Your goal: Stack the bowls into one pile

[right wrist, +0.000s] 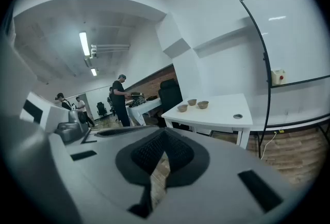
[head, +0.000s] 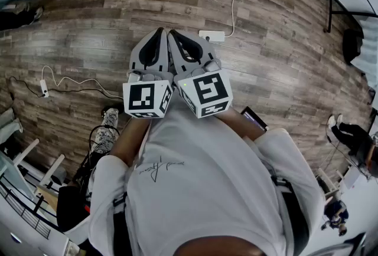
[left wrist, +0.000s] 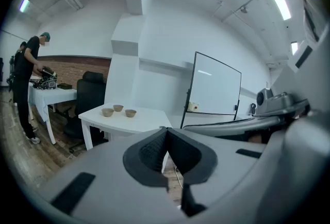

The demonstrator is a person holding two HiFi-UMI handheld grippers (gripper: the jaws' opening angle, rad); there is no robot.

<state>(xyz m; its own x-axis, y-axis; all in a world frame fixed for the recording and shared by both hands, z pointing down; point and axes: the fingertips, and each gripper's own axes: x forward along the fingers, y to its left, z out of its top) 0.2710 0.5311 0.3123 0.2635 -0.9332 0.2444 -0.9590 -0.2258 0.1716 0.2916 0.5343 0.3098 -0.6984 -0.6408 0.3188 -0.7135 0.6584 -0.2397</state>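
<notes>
Left gripper [head: 160, 32] and right gripper [head: 173, 32] are side by side mid-frame, both jaws pressed together on nothing. 3 bowls [left wrist: 118, 108] sit unstacked on the white table [left wrist: 147, 121], centre-left.

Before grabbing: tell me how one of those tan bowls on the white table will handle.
The bowl looks small and stiff, so probably light. It seems to flare above a narrower base, so a rim push might tip it.

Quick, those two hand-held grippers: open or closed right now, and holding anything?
Left hand-held gripper: closed, jaw tips together, holding nothing.
Right hand-held gripper: closed, jaw tips together, holding nothing.
</notes>
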